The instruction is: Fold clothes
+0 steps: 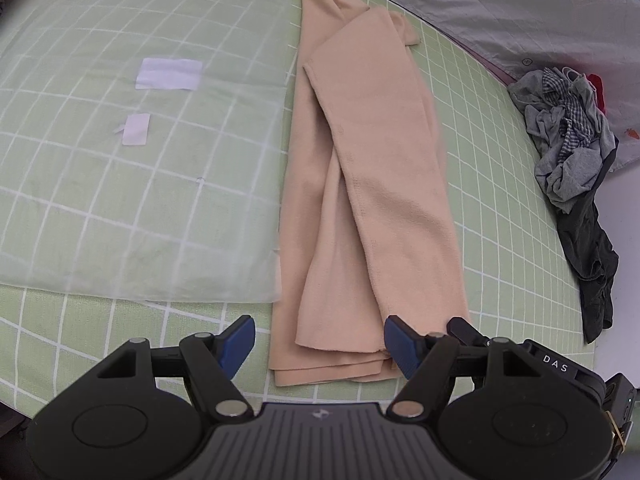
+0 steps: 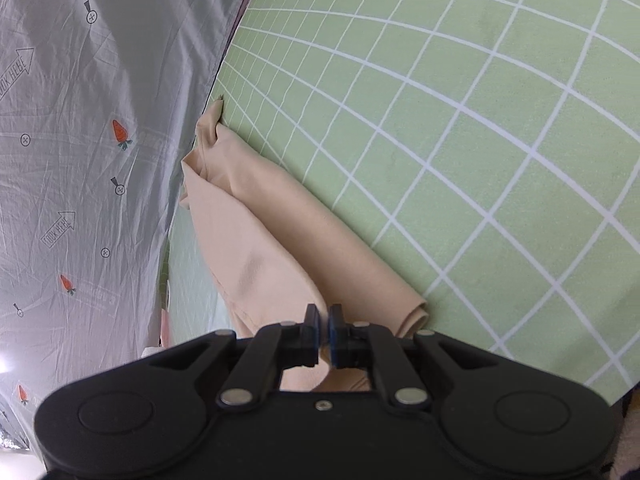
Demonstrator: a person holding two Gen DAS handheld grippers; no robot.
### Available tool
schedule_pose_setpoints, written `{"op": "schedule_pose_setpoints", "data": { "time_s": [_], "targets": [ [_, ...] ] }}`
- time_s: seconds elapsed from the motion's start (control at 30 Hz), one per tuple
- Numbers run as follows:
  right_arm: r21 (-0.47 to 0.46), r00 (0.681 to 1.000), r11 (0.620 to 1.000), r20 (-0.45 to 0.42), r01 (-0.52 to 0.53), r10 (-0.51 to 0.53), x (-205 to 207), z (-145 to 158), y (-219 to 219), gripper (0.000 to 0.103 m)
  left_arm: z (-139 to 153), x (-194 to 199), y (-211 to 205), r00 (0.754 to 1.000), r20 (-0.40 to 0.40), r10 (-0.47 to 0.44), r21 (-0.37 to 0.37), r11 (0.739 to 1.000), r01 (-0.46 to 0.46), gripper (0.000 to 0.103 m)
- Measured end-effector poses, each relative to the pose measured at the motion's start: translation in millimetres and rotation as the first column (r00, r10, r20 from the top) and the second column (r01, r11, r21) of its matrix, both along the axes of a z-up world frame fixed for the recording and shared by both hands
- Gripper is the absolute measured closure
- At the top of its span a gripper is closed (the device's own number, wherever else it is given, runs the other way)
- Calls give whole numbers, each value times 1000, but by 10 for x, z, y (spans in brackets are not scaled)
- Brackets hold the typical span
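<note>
Left gripper [image 1: 320,344]: spread wide, blue pads [image 1: 401,346] clear of any cloth, nothing gripped; poised above the near end of the beige garment [image 1: 372,184], tilted steeply down at it
Right gripper [image 2: 324,330]: closed down to a sliver, beige fabric running in between the pads [image 2: 335,338] and out beneath them, so pinched on the beige garment; seen in the left wrist view as a dark tip [image 1: 464,328] at the garment's near right corner
Beige garment: folded into a long narrow strip, one layer lapped diagonally over another, lying lengthwise on the green checked sheet [image 1: 492,208]; near hem stacked in several edges just ahead of the left gripper
Clear plastic sheet [image 1: 160,184]: flat on the green checked sheet, touching the garment's left edge; two white labels [image 1: 168,74] on it
Pile of grey and checked clothes [image 1: 568,140]: crumpled, well to the right of the garment, a dark piece [image 1: 592,264] trailing toward the near side
Grey printed cover [image 2: 80,140]: carrots and arrows on it, bordering the far end of the garment
</note>
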State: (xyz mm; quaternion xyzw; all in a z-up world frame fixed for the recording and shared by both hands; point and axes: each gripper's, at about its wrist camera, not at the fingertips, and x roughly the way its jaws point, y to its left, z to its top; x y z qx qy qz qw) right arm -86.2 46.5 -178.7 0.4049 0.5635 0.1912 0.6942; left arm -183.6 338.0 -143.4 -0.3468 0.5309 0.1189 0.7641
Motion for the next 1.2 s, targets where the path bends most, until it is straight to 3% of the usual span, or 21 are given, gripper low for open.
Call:
{"op": "schedule_pose_setpoints", "data": {
  "time_s": [0.2,0.3,0.37,0.5,0.67,0.77,0.83,1.03,1.2],
  "targets": [
    [-41,999,999,-3,-33,33,22,8,-33,96,-29,5,-45,1000,-23,-7,25,1000,8,31],
    [-86,998,995,23,-59,61,50,76,-34,86,-51,21,-70,999,-34,-7,41,999,8,31],
    [-122,997,991,48,-59,65,75,137,-60,61,-66,31,-86,999,-41,-7,52,999,9,31],
    [-252,985,963,112,-100,132,137,248,-52,52,-114,70,-142,997,-71,-15,96,995,21,31],
    [-351,955,921,170,-172,243,172,298,43,21,-184,114,-217,994,-102,-26,135,990,39,31],
    [-448,908,870,246,-204,340,149,357,154,7,-218,161,-287,991,-130,-44,187,980,68,31],
    [-513,874,829,273,-223,403,135,380,239,6,-242,185,-337,988,-141,-58,205,975,86,31],
    [-563,819,769,258,-303,512,155,381,385,7,-264,196,-451,990,-128,-62,217,972,89,31],
    [-617,748,706,271,-348,606,104,400,514,18,-249,202,-572,992,-108,-72,286,953,100,32]
  ]
}}
